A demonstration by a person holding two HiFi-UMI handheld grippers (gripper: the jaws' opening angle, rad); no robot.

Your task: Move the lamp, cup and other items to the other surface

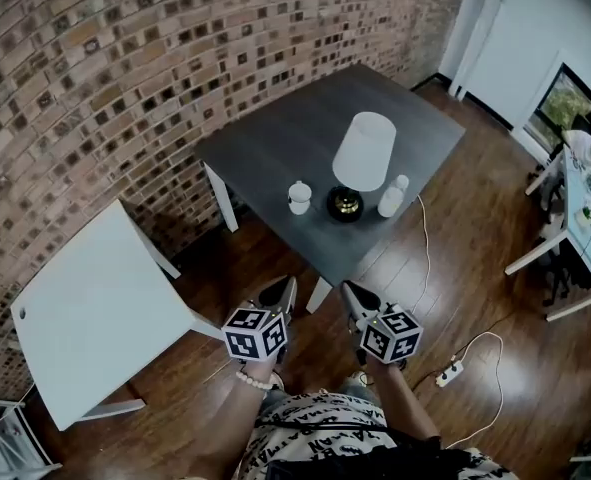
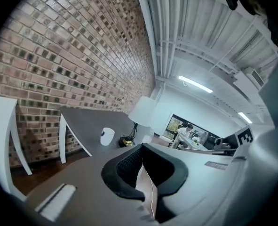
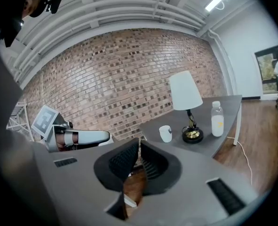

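Observation:
A lamp (image 1: 364, 151) with a white shade and a black and gold base stands near the front corner of the dark grey table (image 1: 275, 138). A white cup (image 1: 300, 196) is just left of its base and a small bottle (image 1: 393, 198) just right. The left gripper view shows the lamp (image 2: 143, 111) and cup (image 2: 107, 136). The right gripper view shows the lamp (image 3: 186, 91), cup (image 3: 165, 133) and bottle (image 3: 217, 119). My left gripper (image 1: 283, 290) and right gripper (image 1: 351, 294) hover side by side over the floor, short of the table. Both are shut with nothing between the jaws.
A white table (image 1: 95, 308) stands at the left by the brick wall (image 1: 95, 78). A white cable runs from the dark table down to a power strip (image 1: 449, 373) on the wooden floor. A person sits at a white desk (image 1: 585, 218) far right.

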